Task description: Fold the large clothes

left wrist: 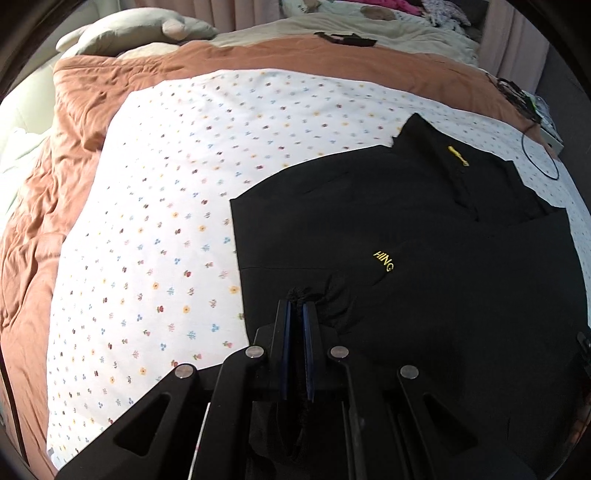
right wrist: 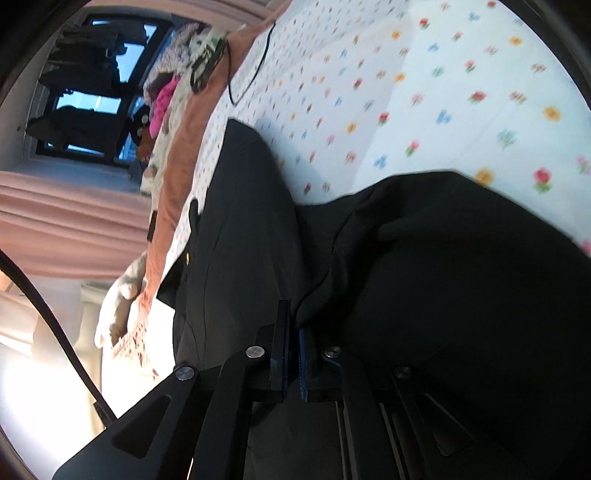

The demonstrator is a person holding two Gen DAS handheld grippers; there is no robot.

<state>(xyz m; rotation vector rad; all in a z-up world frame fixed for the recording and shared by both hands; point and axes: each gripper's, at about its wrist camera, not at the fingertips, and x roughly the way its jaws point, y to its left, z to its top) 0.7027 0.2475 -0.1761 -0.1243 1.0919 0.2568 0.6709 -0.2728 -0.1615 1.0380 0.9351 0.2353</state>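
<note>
A large black garment (left wrist: 406,221) with yellow "HING" lettering (left wrist: 384,260) and a yellow mark near its collar lies on a white flowered sheet (left wrist: 166,203), its near part folded over itself. My left gripper (left wrist: 297,308) is shut on a bunched edge of the black garment at its near left side. In the right wrist view, which is rolled sideways, my right gripper (right wrist: 294,325) is shut on a fold of the same black garment (right wrist: 443,277) and holds it lifted over the sheet (right wrist: 406,92).
The sheet lies on an orange-brown quilt (left wrist: 74,147) on a bed. Pillows (left wrist: 129,33) sit at the far left. A black cable loop (left wrist: 541,162) and small items (left wrist: 517,96) lie at the far right edge. Pink curtains (right wrist: 66,221) and a window (right wrist: 92,85) are beyond.
</note>
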